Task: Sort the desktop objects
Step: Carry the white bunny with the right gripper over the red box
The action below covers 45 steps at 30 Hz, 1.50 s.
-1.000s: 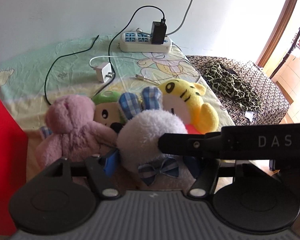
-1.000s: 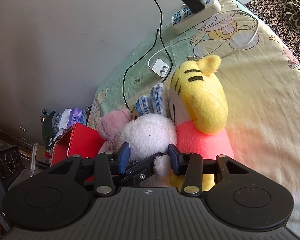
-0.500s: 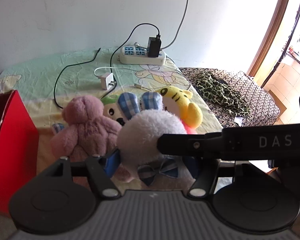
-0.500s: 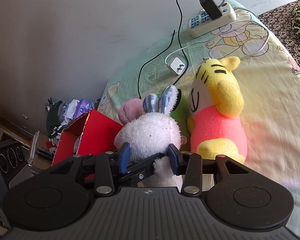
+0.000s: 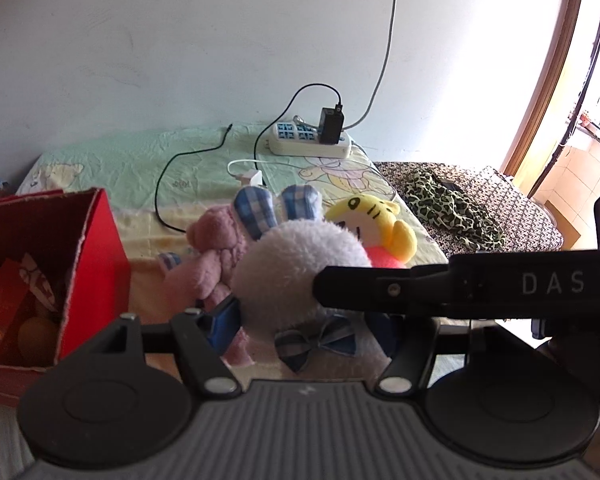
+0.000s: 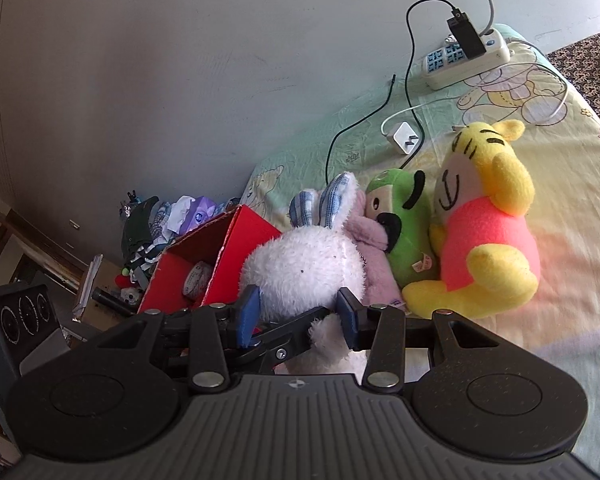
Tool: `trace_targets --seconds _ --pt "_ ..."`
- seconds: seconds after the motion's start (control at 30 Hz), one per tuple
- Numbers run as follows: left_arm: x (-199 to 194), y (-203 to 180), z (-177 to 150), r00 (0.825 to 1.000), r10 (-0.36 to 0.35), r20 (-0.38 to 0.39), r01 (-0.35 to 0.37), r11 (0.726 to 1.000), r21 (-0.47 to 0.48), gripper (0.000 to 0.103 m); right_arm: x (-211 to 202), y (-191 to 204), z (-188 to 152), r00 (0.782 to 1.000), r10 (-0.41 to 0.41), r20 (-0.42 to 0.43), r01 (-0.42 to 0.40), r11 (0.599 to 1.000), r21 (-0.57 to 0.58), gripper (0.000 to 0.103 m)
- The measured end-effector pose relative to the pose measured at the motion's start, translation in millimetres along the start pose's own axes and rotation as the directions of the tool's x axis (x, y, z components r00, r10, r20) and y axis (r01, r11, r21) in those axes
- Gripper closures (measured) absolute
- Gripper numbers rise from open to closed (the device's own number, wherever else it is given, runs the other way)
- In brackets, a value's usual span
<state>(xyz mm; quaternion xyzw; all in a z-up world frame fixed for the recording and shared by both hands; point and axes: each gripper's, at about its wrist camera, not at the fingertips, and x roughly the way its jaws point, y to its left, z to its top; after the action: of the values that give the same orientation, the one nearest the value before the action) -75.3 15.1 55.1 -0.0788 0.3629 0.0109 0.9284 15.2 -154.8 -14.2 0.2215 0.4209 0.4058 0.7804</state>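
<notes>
A white plush bunny [image 5: 296, 264] with blue checked ears and a bow hangs above the bed, held from two sides. My left gripper [image 5: 302, 324] is shut on its body just above the bow. My right gripper [image 6: 298, 316] is shut on the same bunny [image 6: 304, 264], and one of its black fingers [image 5: 420, 288] crosses the left wrist view. On the sheet behind lie a pink bear [image 6: 376, 248], a green plush [image 6: 404, 232] and a yellow tiger [image 6: 488, 232] in a pink shirt. An open red box [image 5: 96, 248] stands to the left.
The red box [image 6: 236, 256] holds packets and small items. A white power strip [image 5: 308, 146] with a black plug, a white charger [image 6: 406, 138] and loose cables lie near the wall. A leopard-print cloth [image 5: 452, 204] is at the right. Clutter sits beyond the bed's left end.
Both grippers have risen and drawn back with the bunny, lifting it off the other toys. The red box's open top has come into view at the left.
</notes>
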Motion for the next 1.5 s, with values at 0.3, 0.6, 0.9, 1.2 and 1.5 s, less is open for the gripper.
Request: trace_targets --seconds 0.3,0.6,0.9,1.2,1.5 --pt "-42 58 16 0.995 0.017 0.097 -0.020 0.999 0.031 0.035 21 47 -1 0.997 0.051 0.066 -0.049 0.999 -0.021 0.057" --pt "-70 143 21 0.988 0.075 0.137 -0.079 0.997 0.017 0.035 72 111 -5 0.990 0.098 0.105 -0.093 0.995 -0.047 0.057" --pt "-76 232 3 0.983 0.158 0.099 -0.155 0.987 -0.033 0.035 152 162 -13 0.987 0.149 0.054 -0.146 0.988 -0.055 0.057" --pt "-67 290 -7 0.979 0.200 0.050 -0.198 0.980 -0.036 0.035 211 191 -31 0.986 0.166 0.008 -0.166 0.986 -0.014 0.057" --pt "-51 332 -11 0.967 0.254 -0.011 -0.254 0.966 -0.039 0.035 262 197 -38 0.983 0.175 -0.050 -0.171 0.982 0.084 0.057"
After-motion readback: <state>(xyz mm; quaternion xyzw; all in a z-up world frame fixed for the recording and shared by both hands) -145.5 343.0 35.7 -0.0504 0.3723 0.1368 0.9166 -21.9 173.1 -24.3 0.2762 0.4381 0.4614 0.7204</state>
